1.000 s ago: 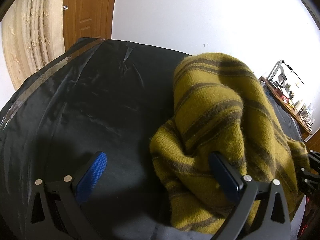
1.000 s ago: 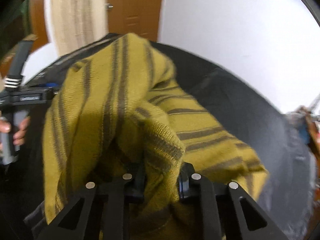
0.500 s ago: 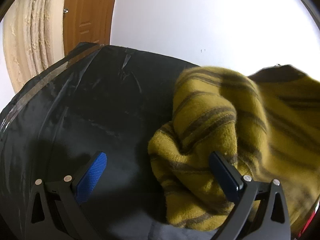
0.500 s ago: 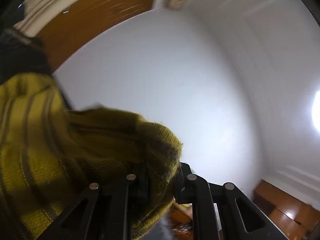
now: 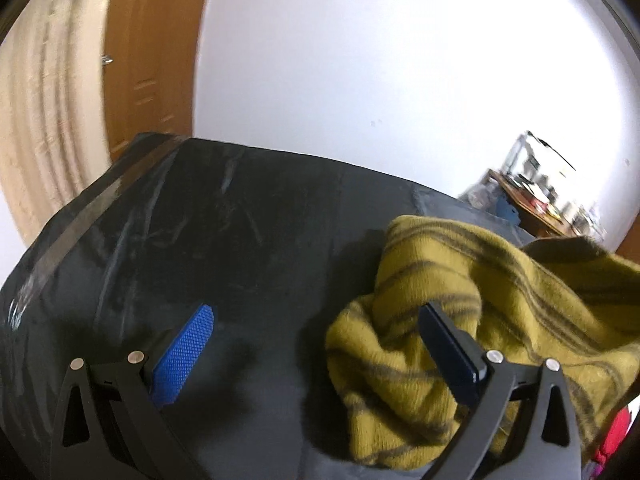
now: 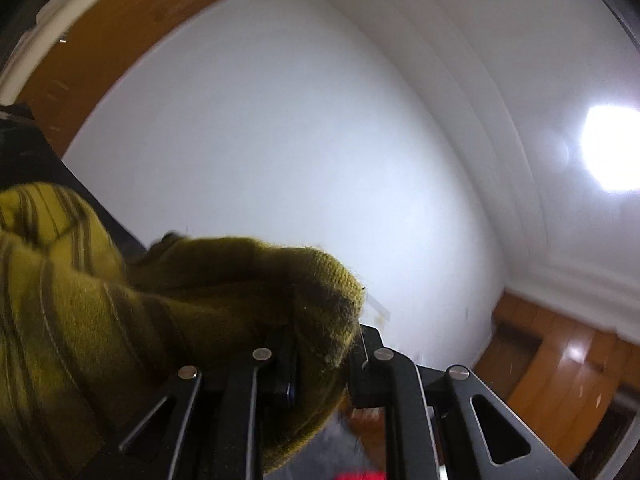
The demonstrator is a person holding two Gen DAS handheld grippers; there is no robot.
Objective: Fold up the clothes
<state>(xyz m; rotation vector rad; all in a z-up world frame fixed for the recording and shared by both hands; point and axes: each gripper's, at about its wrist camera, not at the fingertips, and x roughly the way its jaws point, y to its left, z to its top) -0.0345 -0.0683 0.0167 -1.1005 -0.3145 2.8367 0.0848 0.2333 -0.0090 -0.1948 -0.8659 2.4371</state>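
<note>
1. Slip risk, right side: right gripper is pinching only a thick bunched edge of the mustard striped sweater. Fingers are nearly together with knit wadded between them. Most of the garment hangs off to the left of the jaws, so its weight could drag the edge out if the hand swings fast.
2. Grip is on a rolled lump, not a clean hem or shoulder. Likely result: a crooked fold line, or a second layer caught in the pinch.
3. Left gripper is spread wide and holds nothing. The blue pad hangs over bare black table cover. The other finger sits in front of the sweater heap; I can't tell whether it touches.
4. Risk, left side: with only one hand gripping, the bulk on the table isn't pinned. The lifted part could pull the whole pile across the slick cover or towards the edge.
5. Sweater location: crumpled on the right part of the table in the left view, one end raised towards the right gripper.
6. Far: white wall, wooden door, cluttered desk. None of it interferes.
</note>
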